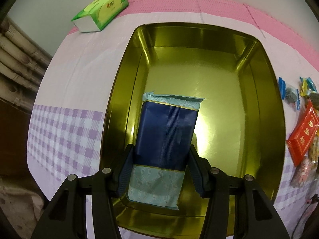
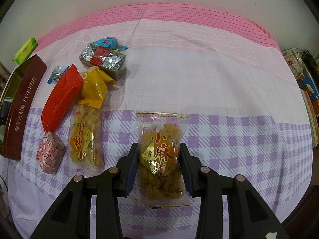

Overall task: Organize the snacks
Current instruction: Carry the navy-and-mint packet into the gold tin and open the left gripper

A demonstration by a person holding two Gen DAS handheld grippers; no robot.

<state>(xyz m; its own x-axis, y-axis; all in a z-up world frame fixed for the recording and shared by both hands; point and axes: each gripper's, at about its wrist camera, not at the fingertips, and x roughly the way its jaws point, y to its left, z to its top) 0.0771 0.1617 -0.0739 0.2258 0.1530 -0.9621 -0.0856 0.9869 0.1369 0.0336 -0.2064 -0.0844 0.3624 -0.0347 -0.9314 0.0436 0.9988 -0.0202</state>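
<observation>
My left gripper (image 1: 161, 151) is shut on a navy and pale blue snack packet (image 1: 165, 139), holding it over the near left part of the gold tin (image 1: 265, 103). The tin holds nothing else that I can see. My right gripper (image 2: 159, 149) is closed on a clear packet of fried dough twists (image 2: 161, 155) above the checked cloth. A second dough twist packet (image 2: 85, 139), a red packet (image 2: 61, 97), a yellow packet (image 2: 95, 85), a pink wrapped sweet (image 2: 49, 152) and silver wrapped pieces (image 2: 102, 57) lie to the left.
The tin's brown "TOFFEE" side (image 2: 20, 107) stands at the far left of the right wrist view. A green tissue pack (image 1: 101, 10) lies on the cloth beyond the tin. Loose snacks (image 1: 303, 131) lie right of the tin. Boxes (image 2: 307, 83) sit off the right edge.
</observation>
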